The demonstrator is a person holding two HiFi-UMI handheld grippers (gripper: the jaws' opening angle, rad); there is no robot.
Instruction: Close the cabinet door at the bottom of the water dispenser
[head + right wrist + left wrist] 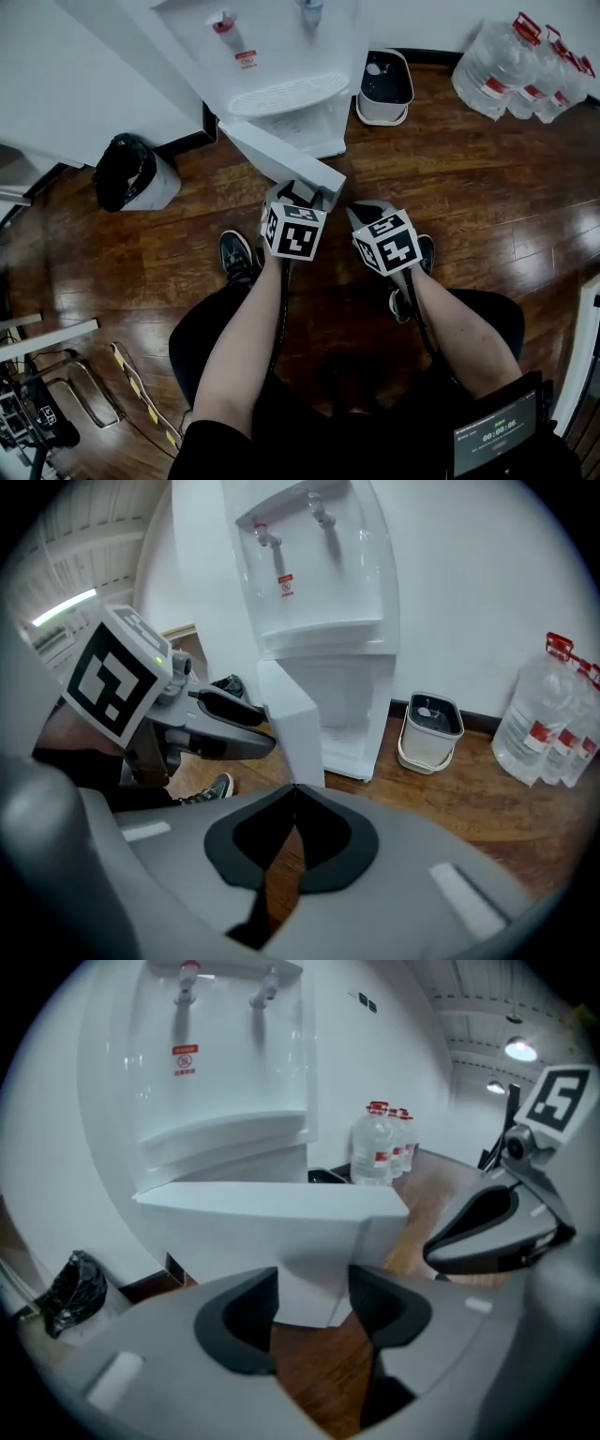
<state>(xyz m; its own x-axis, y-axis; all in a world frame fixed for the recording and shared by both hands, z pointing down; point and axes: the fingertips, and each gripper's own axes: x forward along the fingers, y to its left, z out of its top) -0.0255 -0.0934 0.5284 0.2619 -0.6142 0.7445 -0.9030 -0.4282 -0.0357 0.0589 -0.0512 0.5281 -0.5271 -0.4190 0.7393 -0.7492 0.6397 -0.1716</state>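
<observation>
While the cabinet door [286,155] is standing swung out from the foot of the water dispenser [281,56], the head view is showing its free edge reaching toward the person over the wooden floor [469,187]. The left tool [298,195] is sitting right at that near edge, and the right tool [366,217] is hovering just to the right of it, close beside the left one. A white bucket [384,89] is standing to the right of the dispenser, water bottles [525,66] are lying at the far right, and a black bag [122,169] is lying on the left.

Seen from the left gripper view, the left tool [314,1288] is holding its jaws wide, and the lower corner of the door [272,1222] is showing in the gap between them; whether the pads are pressing on it I cannot tell. The right tool [459,1241] is showing at the right, just beside the door's end.

Seen from the right gripper view, the right tool [295,794] is keeping its jaws together with nothing between them. The door's narrow edge [295,733] is rising just beyond its tips, and the left tool [234,724] is reaching in at that edge from the left.
</observation>
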